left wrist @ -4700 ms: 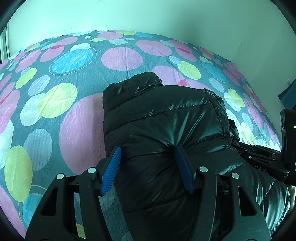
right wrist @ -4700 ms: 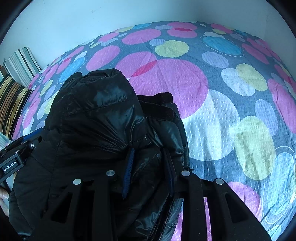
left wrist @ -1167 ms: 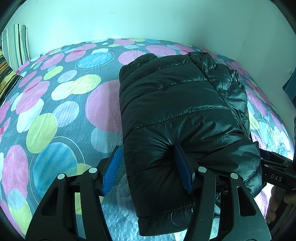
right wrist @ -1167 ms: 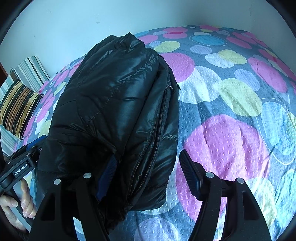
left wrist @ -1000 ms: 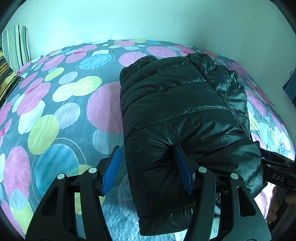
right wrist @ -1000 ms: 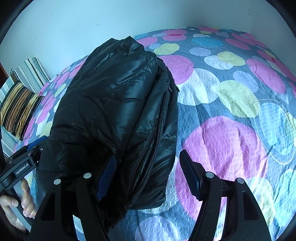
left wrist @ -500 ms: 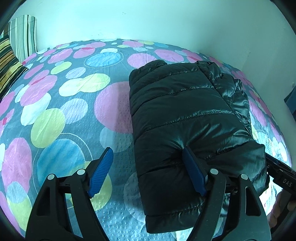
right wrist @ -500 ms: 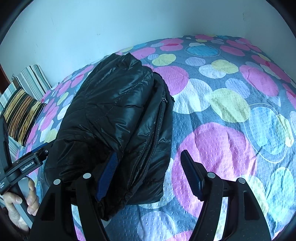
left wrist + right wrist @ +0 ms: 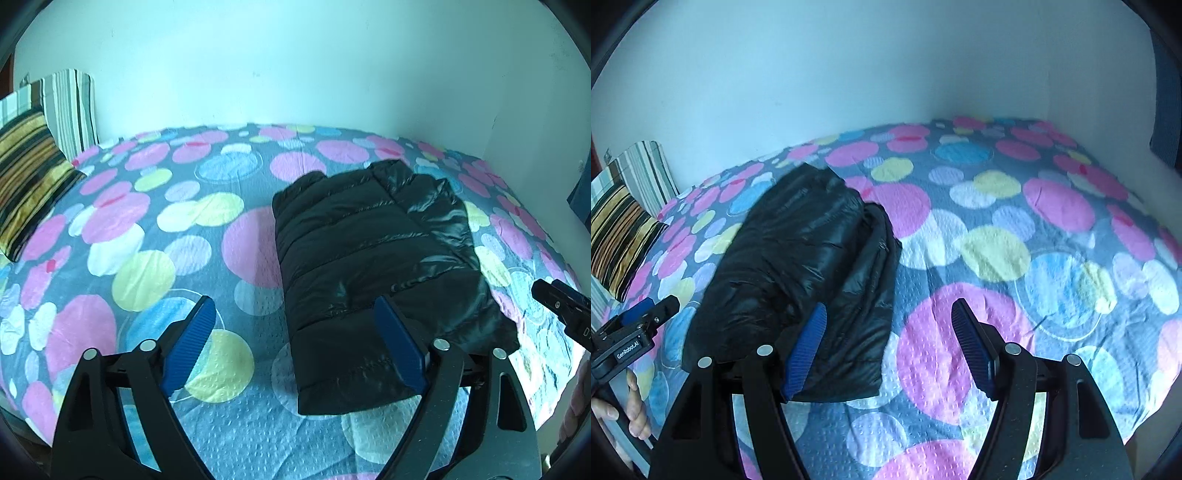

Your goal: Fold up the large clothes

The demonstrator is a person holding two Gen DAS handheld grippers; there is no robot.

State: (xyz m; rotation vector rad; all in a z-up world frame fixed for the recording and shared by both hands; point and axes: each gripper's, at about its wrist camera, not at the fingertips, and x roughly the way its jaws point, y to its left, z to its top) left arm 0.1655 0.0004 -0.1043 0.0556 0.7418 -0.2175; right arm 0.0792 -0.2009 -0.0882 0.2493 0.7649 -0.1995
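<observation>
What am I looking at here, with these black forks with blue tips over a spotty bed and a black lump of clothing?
Those forks are hand-held grippers: a person carries one in each hand, and each has a camera looking along its two blue-padded fingers. One picture comes from the left gripper, the other from the right gripper. In the right one you can also see the person's hand holding the left tool.

Both look down at a bed with a dotted bedspread and striped pillows by the wall. The black lump is a puffer jacket, already folded into a compact bundle. Nothing is held: the left gripper's jaws are opening, the right's stand open, and neither grips the jacket.
</observation>
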